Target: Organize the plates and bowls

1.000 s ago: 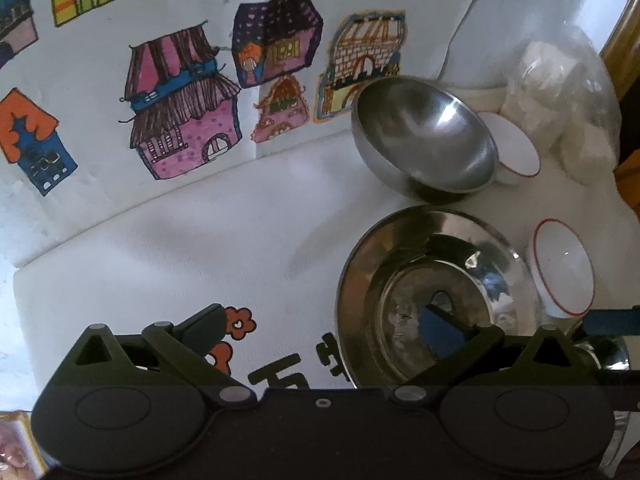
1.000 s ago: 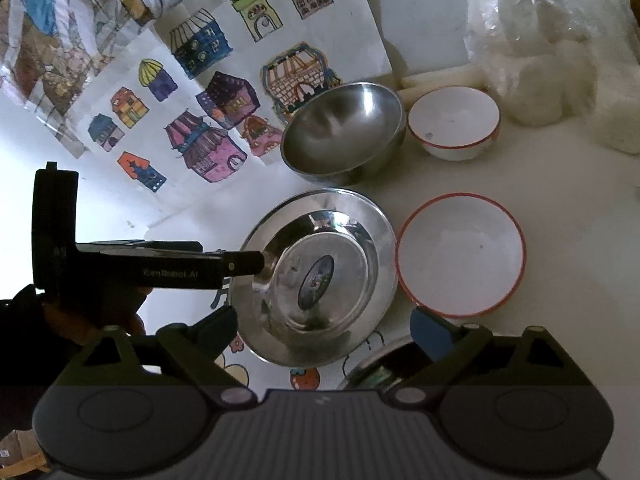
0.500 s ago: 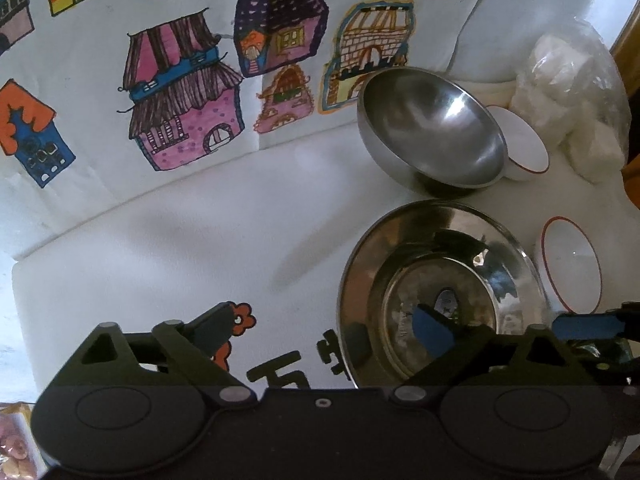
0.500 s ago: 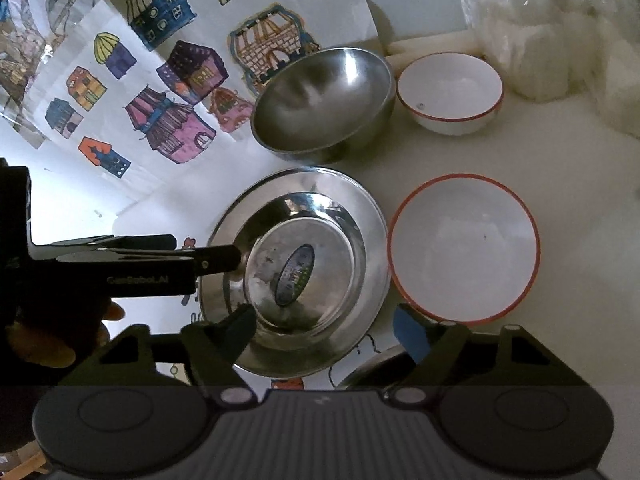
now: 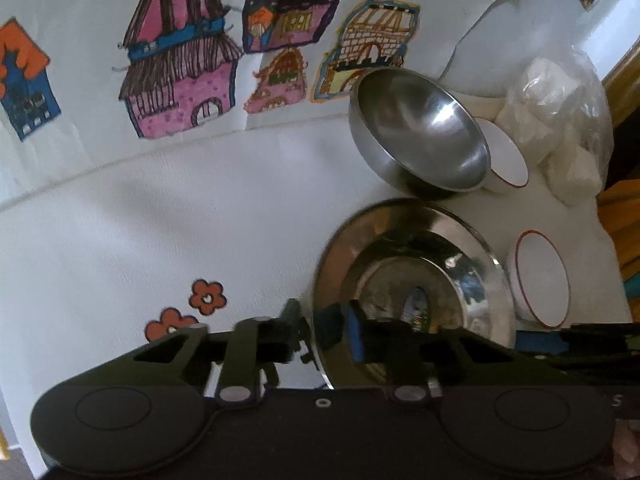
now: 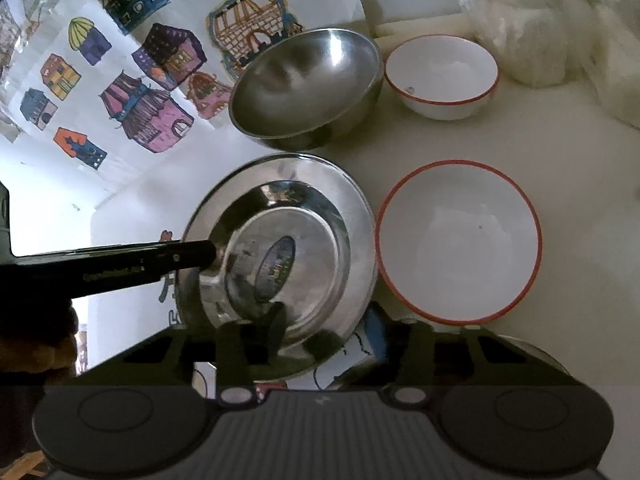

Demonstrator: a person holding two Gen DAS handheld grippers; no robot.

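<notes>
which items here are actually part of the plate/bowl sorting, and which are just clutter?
Job items:
- steel plate, left gripper closed on its rim
- steel bowl
- large red-rimmed white bowl
- small red-rimmed white bowl
- right gripper, at the plate's near edge

Clutter:
- plastic bag of white stuff
- house-print cloth

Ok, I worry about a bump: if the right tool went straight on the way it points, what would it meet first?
The steel plate: its near rim sits between the fingers of the right tool. The tool's height above it is unclear; beyond lies the steel bowl.
</notes>
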